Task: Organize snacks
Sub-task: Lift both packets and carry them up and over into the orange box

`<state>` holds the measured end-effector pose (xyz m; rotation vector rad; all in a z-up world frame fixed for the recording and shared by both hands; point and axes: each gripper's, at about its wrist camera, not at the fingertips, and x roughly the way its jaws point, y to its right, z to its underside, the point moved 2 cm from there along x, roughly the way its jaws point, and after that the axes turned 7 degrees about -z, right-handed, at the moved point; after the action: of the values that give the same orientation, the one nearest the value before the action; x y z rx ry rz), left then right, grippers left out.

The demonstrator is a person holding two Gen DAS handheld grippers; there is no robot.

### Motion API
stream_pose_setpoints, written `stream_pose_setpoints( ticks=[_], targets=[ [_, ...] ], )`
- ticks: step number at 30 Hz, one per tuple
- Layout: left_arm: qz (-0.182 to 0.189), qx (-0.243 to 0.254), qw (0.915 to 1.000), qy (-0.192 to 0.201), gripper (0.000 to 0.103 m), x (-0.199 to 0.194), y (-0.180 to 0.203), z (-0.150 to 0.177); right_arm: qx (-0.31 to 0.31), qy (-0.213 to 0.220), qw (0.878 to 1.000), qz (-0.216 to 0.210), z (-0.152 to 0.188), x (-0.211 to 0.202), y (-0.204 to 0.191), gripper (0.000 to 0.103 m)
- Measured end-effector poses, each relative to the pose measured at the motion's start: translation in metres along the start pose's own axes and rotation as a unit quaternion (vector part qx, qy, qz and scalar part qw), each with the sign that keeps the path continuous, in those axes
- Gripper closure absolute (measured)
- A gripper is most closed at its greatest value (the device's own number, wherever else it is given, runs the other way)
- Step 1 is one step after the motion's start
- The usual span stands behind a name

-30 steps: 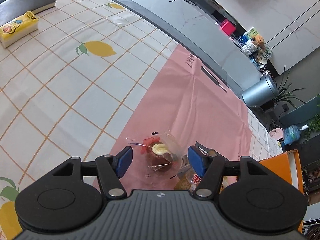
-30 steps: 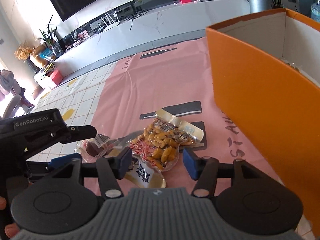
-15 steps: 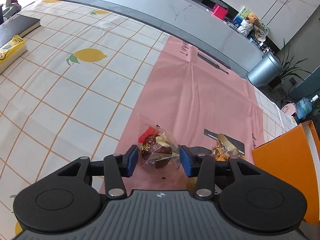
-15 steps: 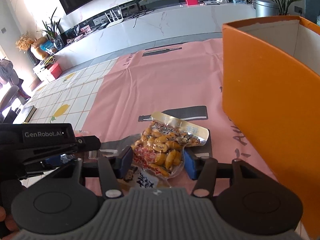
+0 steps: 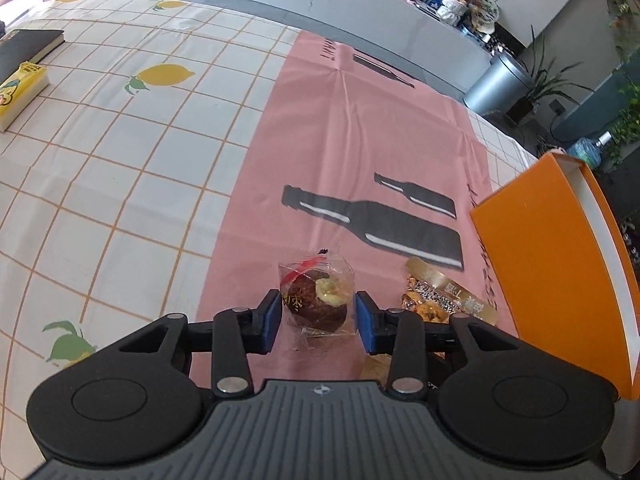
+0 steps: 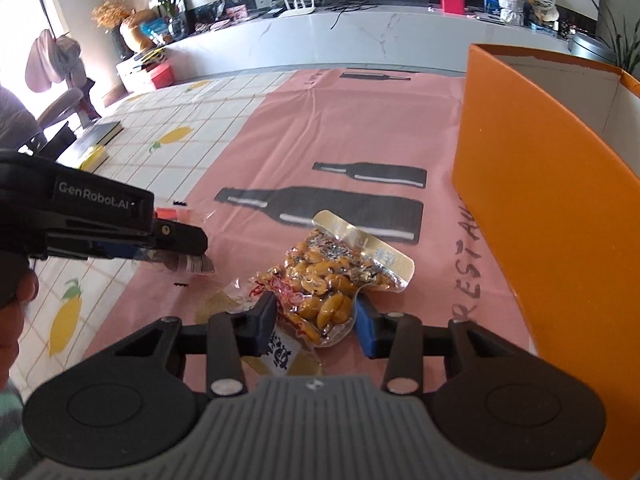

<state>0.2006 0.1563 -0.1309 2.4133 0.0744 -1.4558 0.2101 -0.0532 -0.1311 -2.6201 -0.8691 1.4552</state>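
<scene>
Cake packet (image 5: 316, 304) now pinched, lifted by left claw (image 5: 317, 320); right claw (image 6: 316, 320) closed onto peanut bag (image 6: 326, 280).

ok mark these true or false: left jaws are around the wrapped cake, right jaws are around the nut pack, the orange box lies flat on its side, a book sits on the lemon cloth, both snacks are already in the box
1. The left gripper has its jaws around the wrapped cake. True.
2. The right gripper has its jaws around the nut pack. True.
3. The orange box lies flat on its side. False: it stands upright, open at the top.
4. A dark book sits on the lemon cloth. True.
5. Both snacks are in the box. False: both are outside it, over the pink mat.
</scene>
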Motion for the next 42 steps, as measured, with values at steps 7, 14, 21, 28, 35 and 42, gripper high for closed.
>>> stream_pose_setpoints(
  ticks=[7, 14, 21, 28, 35, 42],
  targets=[
    [0.011, 0.02, 0.9997, 0.011, 0.059, -0.006, 0.007, 0.024, 0.045, 0.0, 0.999, 0.018, 0.023, -0.025, 0.012, 0.061],
    [0.015, 0.001, 0.9992, 0.036, 0.059, -0.002, 0.006, 0.028, 0.192, 0.051, 0.98, 0.028, 0.024, -0.026, 0.032, 0.042],
    [0.014, 0.006, 0.9991, 0.039, 0.059, -0.001, 0.007, 0.028, 0.155, 0.052, 0.985, 0.056, 0.024, -0.014, 0.008, 0.036],
    [0.027, 0.001, 0.9989, 0.04, 0.059, 0.001, 0.001, 0.029, 0.093, 0.061, 0.99, 0.084, 0.027, -0.005, -0.008, 0.04],
    [0.031, 0.008, 0.9983, 0.048, 0.059, 0.004, 0.003, 0.029, 0.086, 0.062, 0.991, 0.08, 0.029, -0.007, -0.008, 0.043],
    [0.038, -0.005, 0.998, 0.05, 0.059, 0.008, 0.003, 0.026, 0.055, 0.079, 0.993, 0.071, 0.024, -0.018, -0.017, 0.068]
  ],
)
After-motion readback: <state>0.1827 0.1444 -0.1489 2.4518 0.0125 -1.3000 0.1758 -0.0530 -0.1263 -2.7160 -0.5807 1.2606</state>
